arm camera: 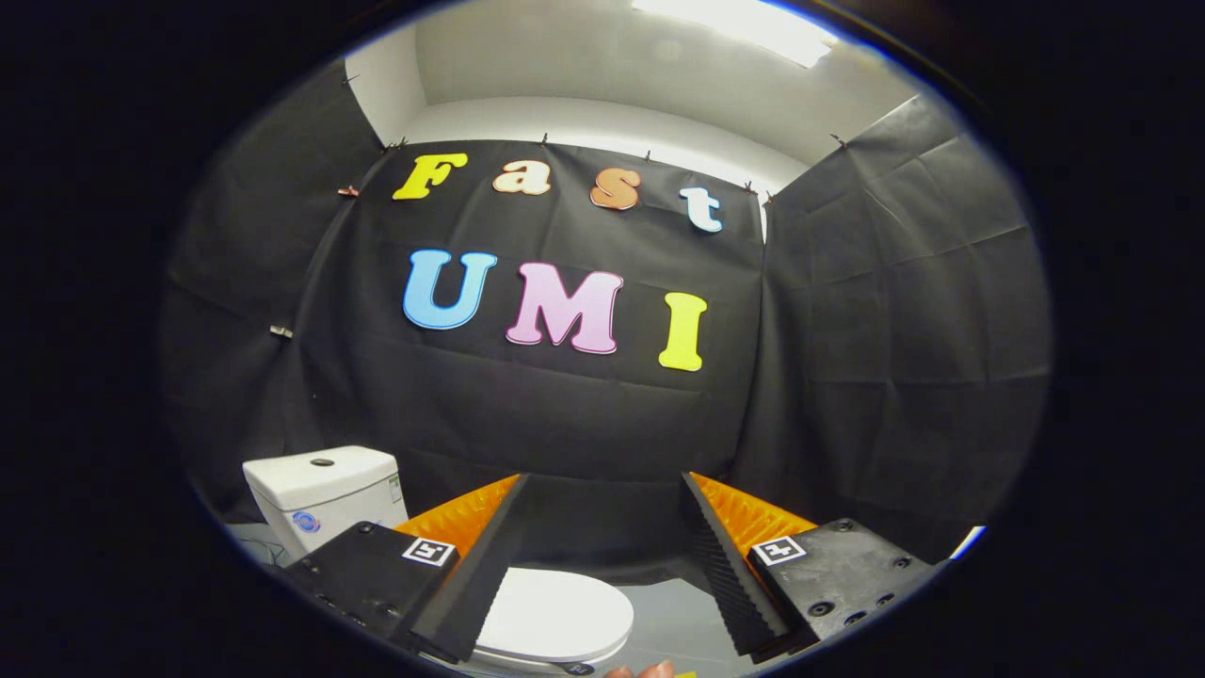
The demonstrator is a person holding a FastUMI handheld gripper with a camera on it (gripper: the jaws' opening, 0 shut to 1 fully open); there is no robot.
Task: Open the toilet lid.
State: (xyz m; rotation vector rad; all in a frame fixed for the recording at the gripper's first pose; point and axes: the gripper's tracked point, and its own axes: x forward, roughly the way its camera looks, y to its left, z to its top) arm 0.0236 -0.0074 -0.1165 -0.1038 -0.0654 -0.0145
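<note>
We hold the gripper with its two fingers spread wide apart and nothing between them but air; it hangs above and short of the toilet, tilted so that it looks mostly at the booth's black cloth wall. The toilet lid lies flat and closed on the bowl, low between the fingers and nearer the left one, whose inner edge crosses in front of the lid's left side; the cistern, with its flush button on top, stands beyond and left of the left finger; a fingertip shows at the very bottom, just ahead of the lid's front edge.

We judge the task not yet begun, since the lid is untouched; the risks lie in the approach. The lid's front lip is thin and smooth, so a finger coming down on top instead of under the rim would merely press it shut or skid off; coming in off-centre, toward the left as things now stand, could twist the lid on its hinges; and lifting too briskly could slam it against the cistern, or let it slip and drop back.
</note>
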